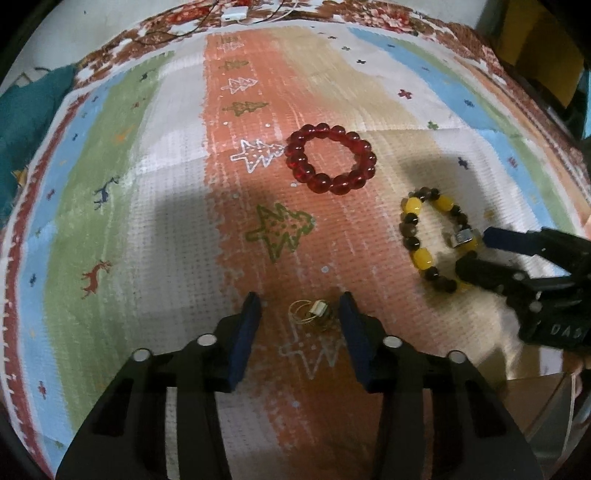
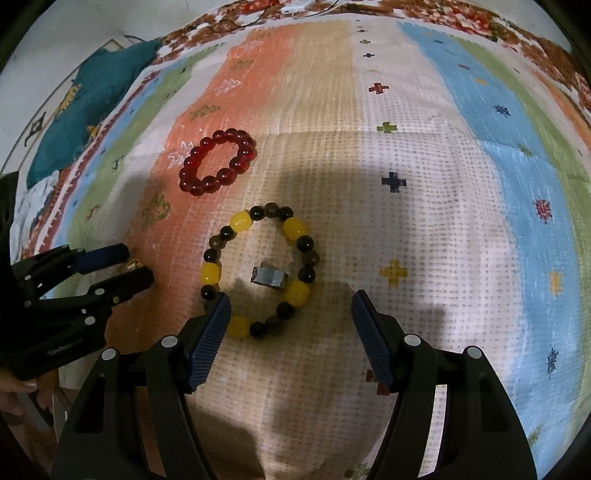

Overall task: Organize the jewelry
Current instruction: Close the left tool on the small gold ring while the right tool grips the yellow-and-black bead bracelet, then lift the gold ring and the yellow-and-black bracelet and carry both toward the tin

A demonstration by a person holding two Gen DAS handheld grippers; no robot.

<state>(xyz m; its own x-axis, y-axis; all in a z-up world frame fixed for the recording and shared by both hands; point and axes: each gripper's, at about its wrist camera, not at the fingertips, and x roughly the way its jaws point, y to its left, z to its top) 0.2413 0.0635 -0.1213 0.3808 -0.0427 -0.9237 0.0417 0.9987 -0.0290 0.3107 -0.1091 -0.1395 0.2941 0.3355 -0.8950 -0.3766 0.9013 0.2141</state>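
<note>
A small gold ring (image 1: 313,313) lies on the patterned cloth between the open fingers of my left gripper (image 1: 300,308); it peeks out at that gripper in the right wrist view (image 2: 133,263). A yellow and dark bead bracelet (image 2: 258,271) lies with a silver ring (image 2: 269,277) inside its loop. My right gripper (image 2: 290,308) is open, its left finger at the bracelet's near edge. In the left wrist view the right gripper (image 1: 476,251) straddles the bracelet's (image 1: 417,236) right side. A red bead bracelet (image 1: 331,158) lies farther back, also seen in the right wrist view (image 2: 218,161).
The striped cloth (image 1: 177,192) with tree and deer motifs covers the surface. A teal cushion (image 2: 85,107) lies at the far left. A white charger and cables (image 1: 234,14) lie at the far edge. A clear box corner (image 1: 543,402) shows at lower right.
</note>
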